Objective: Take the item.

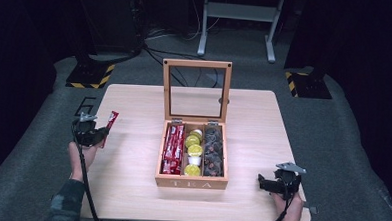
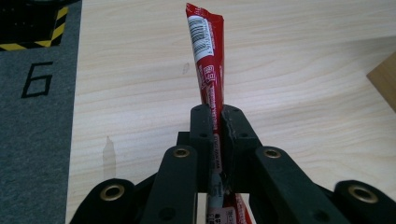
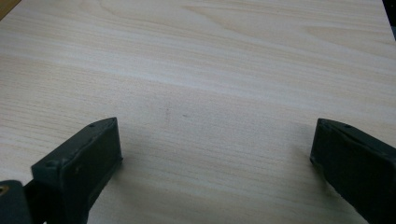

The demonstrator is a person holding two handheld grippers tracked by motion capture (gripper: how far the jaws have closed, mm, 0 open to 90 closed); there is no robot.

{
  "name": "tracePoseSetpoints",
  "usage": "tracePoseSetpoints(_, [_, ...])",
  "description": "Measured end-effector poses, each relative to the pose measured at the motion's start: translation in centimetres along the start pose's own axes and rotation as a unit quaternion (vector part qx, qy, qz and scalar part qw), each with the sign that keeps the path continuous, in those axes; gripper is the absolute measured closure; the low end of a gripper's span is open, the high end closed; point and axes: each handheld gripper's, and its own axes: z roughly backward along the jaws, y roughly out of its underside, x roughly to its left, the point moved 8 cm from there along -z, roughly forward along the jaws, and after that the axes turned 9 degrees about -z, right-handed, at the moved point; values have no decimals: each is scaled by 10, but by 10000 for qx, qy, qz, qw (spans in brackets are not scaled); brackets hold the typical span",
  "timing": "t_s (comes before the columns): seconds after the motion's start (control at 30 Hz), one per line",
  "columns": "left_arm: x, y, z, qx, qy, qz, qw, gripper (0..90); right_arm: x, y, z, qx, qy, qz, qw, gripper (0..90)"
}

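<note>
A wooden tea box stands mid-table, its glass lid propped upright. Inside are red sachets on the left, yellow-topped and white capsules in the middle and dark capsules on the right. My left gripper hovers over the table's left edge, shut on a long red sachet that sticks out past the jaws. My right gripper sits low at the front right corner, open, with bare wood between its fingers.
The light wooden table rests on grey carpet marked with a "6". Black-and-yellow striped stand bases sit beyond the far corners, and a white frame with cables stands behind the table.
</note>
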Motion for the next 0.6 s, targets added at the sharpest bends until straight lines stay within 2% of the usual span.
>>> tracePoseSetpoints(0.4, [13, 11, -18, 208, -160, 181, 9995, 830, 0, 0, 0, 0, -1, 0, 10000, 13])
tracePoseSetpoints(0.6, [17, 16, -25, 270, -160, 250, 9992, 830, 0, 0, 0, -1, -1, 1, 10000, 13])
